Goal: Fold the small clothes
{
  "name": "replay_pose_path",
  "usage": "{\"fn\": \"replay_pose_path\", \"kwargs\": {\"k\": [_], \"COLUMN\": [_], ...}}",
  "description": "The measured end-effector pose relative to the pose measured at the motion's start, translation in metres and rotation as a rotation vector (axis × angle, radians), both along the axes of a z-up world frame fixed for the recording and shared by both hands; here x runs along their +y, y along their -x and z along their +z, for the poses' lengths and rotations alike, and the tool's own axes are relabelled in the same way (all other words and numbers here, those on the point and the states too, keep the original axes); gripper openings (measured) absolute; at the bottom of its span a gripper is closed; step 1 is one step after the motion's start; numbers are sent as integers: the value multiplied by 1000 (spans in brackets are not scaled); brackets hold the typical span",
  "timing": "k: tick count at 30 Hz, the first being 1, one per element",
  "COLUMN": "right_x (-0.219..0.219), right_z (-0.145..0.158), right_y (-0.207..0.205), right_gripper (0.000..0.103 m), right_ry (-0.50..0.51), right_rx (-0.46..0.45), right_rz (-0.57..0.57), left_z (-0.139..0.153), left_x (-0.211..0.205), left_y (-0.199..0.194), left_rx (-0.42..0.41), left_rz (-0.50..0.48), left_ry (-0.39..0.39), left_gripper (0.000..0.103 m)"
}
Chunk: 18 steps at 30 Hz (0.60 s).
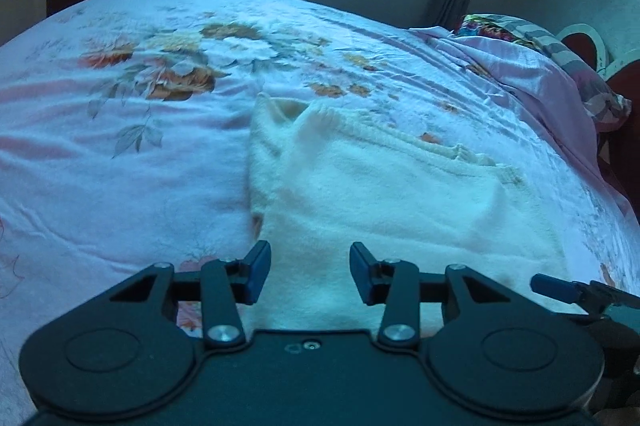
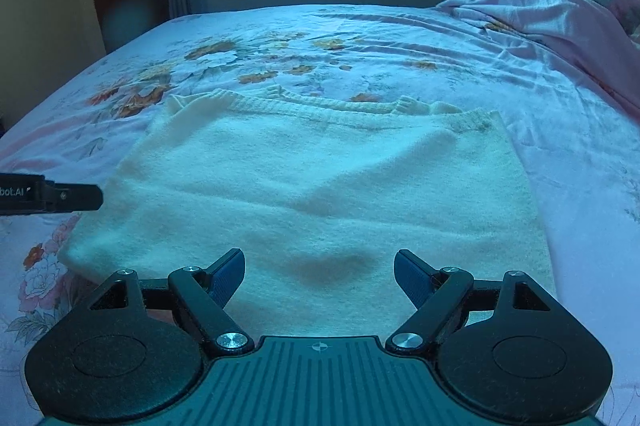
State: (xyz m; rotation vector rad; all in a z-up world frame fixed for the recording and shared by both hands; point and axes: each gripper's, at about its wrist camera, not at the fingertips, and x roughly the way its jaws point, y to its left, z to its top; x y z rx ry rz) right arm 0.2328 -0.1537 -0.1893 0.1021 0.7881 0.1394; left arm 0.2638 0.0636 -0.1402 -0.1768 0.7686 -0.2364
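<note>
Both grippers spread, empty, above fuzzy cream knitted sweater (image 2: 312, 186)
Left gripper (image 1: 310, 274) could snag the floral pink bedsheet (image 1: 120, 186) beneath the hem

Only one bit of lettering can be read: white characters "bot.AI" on the black body of the left claw (image 2: 86, 196), which pokes in from the left edge of the right wrist view. The word is cut off by the edge, so its beginning is lost. Nothing else carries readable text, numbers or labels.
</note>
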Motion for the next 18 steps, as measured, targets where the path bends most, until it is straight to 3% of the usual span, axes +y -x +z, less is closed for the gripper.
{"fn": "replay_pose_path", "kwargs": {"k": [2, 6, 10, 13, 18], "right_x": [8, 2, -14, -22, -42], "right_z": [-4, -26, -15, -10, -7], "right_y": [0, -3, 1, -2, -24], "right_gripper": [82, 82, 82, 82, 82], "right_ry": [30, 62, 25, 55, 31], "right_rx": [2, 76, 44, 24, 21], "right_rz": [29, 18, -25, -57, -92], "left_z": [0, -29, -27, -17, -18], "left_x": [-11, -25, -24, -31, -49], "left_y": [-1, -6, -1, -3, -36], "left_rx": [1, 93, 72, 39, 43], "left_rz": [-39, -67, -55, -74, -99], "left_ry": [1, -60, -72, -87, -111], "left_gripper": [39, 36, 36, 37, 37]}}
